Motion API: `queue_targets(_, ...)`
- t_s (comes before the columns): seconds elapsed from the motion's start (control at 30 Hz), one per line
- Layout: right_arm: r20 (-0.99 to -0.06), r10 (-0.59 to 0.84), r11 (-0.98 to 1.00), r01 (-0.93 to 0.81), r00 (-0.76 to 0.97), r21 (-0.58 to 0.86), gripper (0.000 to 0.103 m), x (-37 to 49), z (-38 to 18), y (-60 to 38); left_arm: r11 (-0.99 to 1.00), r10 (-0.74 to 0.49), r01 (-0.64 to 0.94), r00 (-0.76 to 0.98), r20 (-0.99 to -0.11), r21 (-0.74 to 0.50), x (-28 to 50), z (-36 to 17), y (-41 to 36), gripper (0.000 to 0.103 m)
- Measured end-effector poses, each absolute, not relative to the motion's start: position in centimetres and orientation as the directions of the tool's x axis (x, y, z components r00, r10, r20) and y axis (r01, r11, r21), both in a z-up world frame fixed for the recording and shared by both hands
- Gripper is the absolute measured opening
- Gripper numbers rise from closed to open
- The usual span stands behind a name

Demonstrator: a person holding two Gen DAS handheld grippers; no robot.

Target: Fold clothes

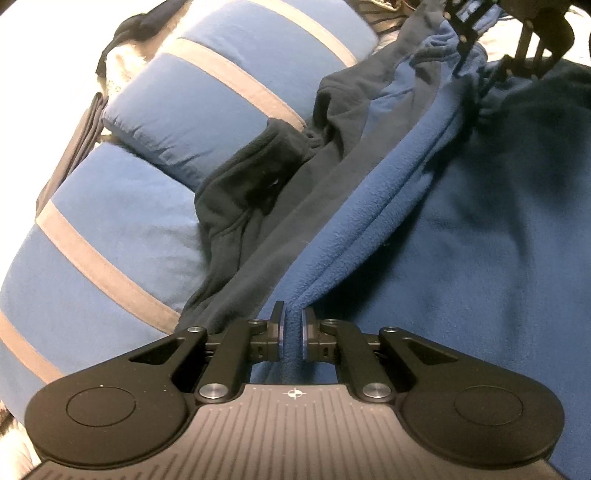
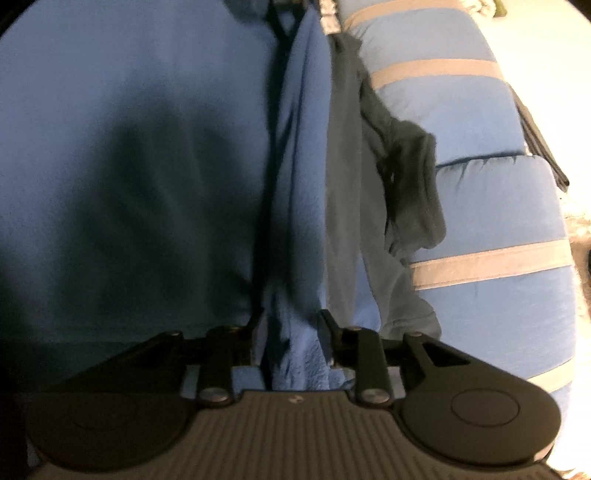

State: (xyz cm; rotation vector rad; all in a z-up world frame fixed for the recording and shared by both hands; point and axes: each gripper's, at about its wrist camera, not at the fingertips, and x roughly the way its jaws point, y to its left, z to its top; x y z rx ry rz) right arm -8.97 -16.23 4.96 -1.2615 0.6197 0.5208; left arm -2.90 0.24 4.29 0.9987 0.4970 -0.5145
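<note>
Fleece clothing (image 1: 461, 229) is what we are folding, and it fills most of both views: a bright blue garment with navy panels, lying over a blue cushion with pale stripes (image 1: 122, 206).

We judge the fold to be at an early or middle stage. At the left of the left wrist view, a navy part with a cuff (image 1: 258, 173) lies rumpled and loose against the cushion. Through the centre runs a raised ridge of blue cloth, from the lower middle to the upper right. The broad blue panel at the right is fairly smooth. Nothing yet looks like a finished, squared-off bundle, so smoothing and further folds appear to remain.

Our left tongs (image 1: 293, 332), at the lower centre of their view, are pinched tight on the near end of that ridge and angled downward. At the upper right of the same view, the right tongs (image 1: 476, 33) sit at the ridge's far end.

In the right wrist view, which is blurred, the right tongs (image 2: 291, 332) stand partly spread, with a bunch of blue fleece between them; the pads do not appear to press it.
</note>
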Motion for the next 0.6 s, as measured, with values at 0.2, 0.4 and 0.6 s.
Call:
queue_targets(0.2,-0.67,-0.005,0.191,-0.657,0.742,-0.729,0.006,-8.6,5.6,-16.6,0.36,-0.163,0.616,0.781,-0.603,0.701,-3.6,3.5,0.7,0.008)
queue_targets(0.4,-0.747,0.04,0.268,-0.727,0.664,-0.632,0.006,-8.4,7.8,-17.3,0.233,-0.138,0.666,0.744,-0.654,0.709,-4.8,0.3,0.9,0.007)
queue_targets(0.6,-0.769,0.003,0.277,-0.74,0.639,-0.613,0.006,-7.2,5.2,-16.6,0.204,-0.094,0.678,0.731,-0.675,0.706,-3.6,-2.6,0.0,0.007)
